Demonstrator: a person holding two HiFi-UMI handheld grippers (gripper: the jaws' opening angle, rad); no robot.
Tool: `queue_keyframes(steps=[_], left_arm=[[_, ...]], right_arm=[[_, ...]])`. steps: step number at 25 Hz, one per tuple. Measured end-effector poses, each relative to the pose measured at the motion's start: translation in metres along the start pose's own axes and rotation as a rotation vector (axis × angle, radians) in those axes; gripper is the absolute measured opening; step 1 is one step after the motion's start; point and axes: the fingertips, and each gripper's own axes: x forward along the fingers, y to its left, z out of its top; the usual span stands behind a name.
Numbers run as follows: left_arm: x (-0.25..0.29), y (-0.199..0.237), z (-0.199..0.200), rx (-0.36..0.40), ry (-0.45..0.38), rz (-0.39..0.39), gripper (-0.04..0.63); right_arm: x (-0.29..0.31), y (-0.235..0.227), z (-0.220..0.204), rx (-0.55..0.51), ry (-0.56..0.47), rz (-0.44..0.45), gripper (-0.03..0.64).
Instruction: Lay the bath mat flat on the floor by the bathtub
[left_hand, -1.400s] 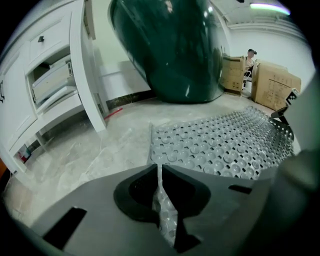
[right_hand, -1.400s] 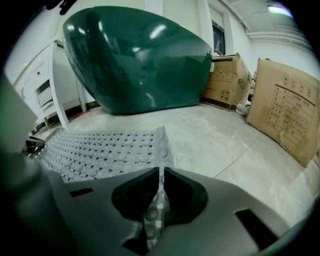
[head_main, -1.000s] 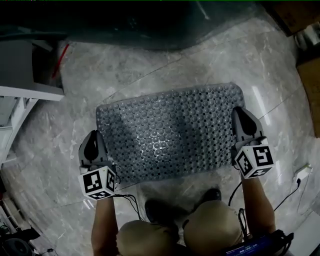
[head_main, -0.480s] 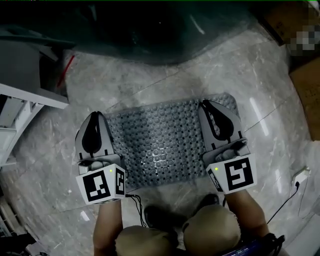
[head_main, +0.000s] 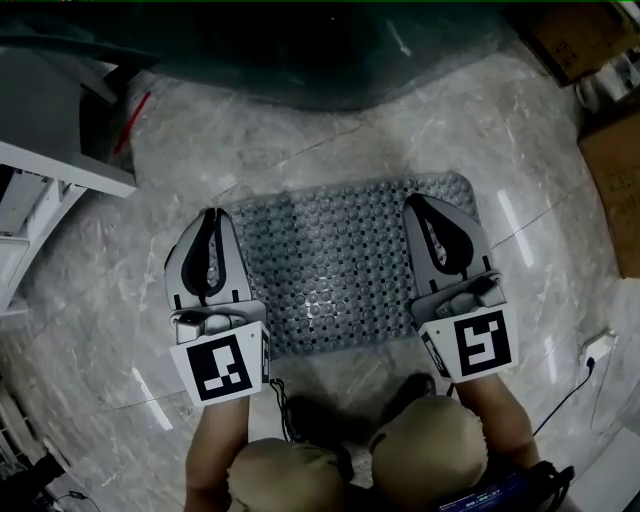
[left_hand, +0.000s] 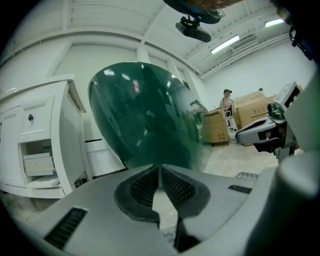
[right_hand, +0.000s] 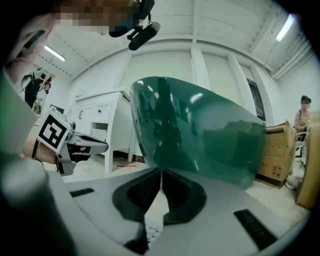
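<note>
Bath mat (head_main: 340, 275): grey, knobbed and perforated, lying flat on the floor (head_main: 120, 330) beside the dark green bathtub (head_main: 300, 50).
Left gripper (left_hand: 160, 168): jaws pressed together, holding nothing.
Right gripper (right_hand: 160, 171): jaws pressed together, holding nothing.

White cabinet (left_hand: 40, 130) left — cardboard boxes (left_hand: 248, 107) right.

One mat (head_main: 340, 270), one bathtub (head_main: 300, 50), two tongs (head_main: 212, 216) (head_main: 416, 204)

The left tongs (left_hand: 160, 170) are closed on nothing, aimed at the green tub (left_hand: 145, 120), with a bit of mat (left_hand: 167, 235) below. A white cabinet (left_hand: 35, 145) stands left; boxes (left_hand: 250, 107) and a person (left_hand: 227, 100) are far right.
</note>
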Motion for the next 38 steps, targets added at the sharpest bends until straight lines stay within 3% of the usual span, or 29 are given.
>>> queue_keyframes(steps=[38], left_arm=[[-0.0014, -0.0077, 0.0055, -0.008, -0.008, -0.009, 0.043]], right_arm=[[-0.0026, 0.0023, 0.0066, -0.016, -0.021, 0.005, 0.018]])
